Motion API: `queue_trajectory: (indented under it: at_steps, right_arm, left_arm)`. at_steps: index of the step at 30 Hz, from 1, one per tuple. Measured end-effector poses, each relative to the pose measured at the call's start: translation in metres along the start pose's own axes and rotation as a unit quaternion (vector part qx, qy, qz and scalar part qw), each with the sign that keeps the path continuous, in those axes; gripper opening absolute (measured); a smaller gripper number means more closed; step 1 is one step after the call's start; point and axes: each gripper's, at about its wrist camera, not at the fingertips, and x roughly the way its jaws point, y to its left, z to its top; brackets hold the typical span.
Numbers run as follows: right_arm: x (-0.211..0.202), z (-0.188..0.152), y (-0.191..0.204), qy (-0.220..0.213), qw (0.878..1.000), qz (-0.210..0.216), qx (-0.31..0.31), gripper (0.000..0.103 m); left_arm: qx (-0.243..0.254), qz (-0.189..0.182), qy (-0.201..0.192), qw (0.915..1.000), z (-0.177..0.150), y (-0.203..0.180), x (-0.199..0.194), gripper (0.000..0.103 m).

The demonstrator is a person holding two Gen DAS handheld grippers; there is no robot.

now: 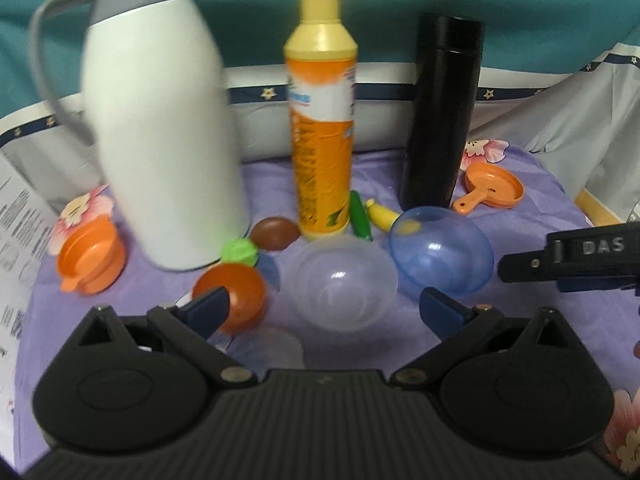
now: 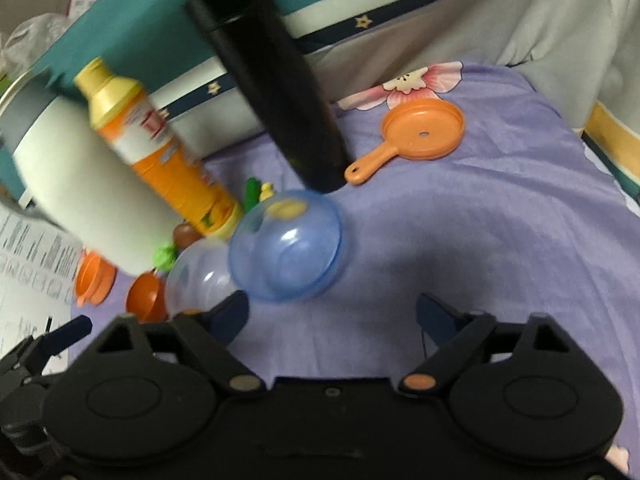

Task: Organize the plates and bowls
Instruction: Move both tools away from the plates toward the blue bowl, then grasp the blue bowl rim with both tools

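Observation:
A clear bowl (image 1: pixel 342 282) sits on the purple cloth, right in front of my open, empty left gripper (image 1: pixel 324 306). A blue bowl (image 1: pixel 440 250) lies tilted to its right, and an orange bowl (image 1: pixel 230 294) sits by the left finger. In the right wrist view the blue bowl (image 2: pixel 286 246) is ahead and left of my open, empty right gripper (image 2: pixel 332 314), with the clear bowl (image 2: pixel 200 278) and orange bowl (image 2: pixel 146 298) further left. The right gripper's body (image 1: pixel 572 262) shows at the right edge of the left wrist view.
A white flask (image 1: pixel 160 132), an orange detergent bottle (image 1: pixel 322 120) and a black flask (image 1: pixel 440 112) stand behind the bowls. Toy food (image 1: pixel 276 232) lies among them. An orange toy pan (image 2: pixel 420 132) lies far right, an orange cup (image 1: pixel 90 256) far left. Paper (image 1: pixel 16 240) lies at left.

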Motion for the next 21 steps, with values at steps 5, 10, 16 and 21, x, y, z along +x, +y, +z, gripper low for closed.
queue_trajectory:
  at_steps: [5,10,16,21]
  right_arm:
    - [0.032,0.016,-0.013,0.012,1.000,0.010,0.010,0.052]
    - [0.060,0.021,-0.014,0.030,0.999,0.016,0.013,0.020]
    - [0.063,0.020,-0.010,0.018,1.000,0.010,-0.014,0.005]
    - [0.054,0.024,-0.014,0.016,1.000,0.008,-0.015,0.004]
  left_arm:
    - [0.018,-0.005,-0.005,0.9998,0.012,-0.013,0.022,0.103]
    - [0.038,-0.011,-0.016,0.9991,0.022,-0.026,0.036,0.101]
    - [0.062,-0.027,-0.015,0.9976,0.030,-0.046,0.051,0.090]
    - [0.079,-0.054,0.002,0.9954,0.033,-0.063,0.062,0.069]
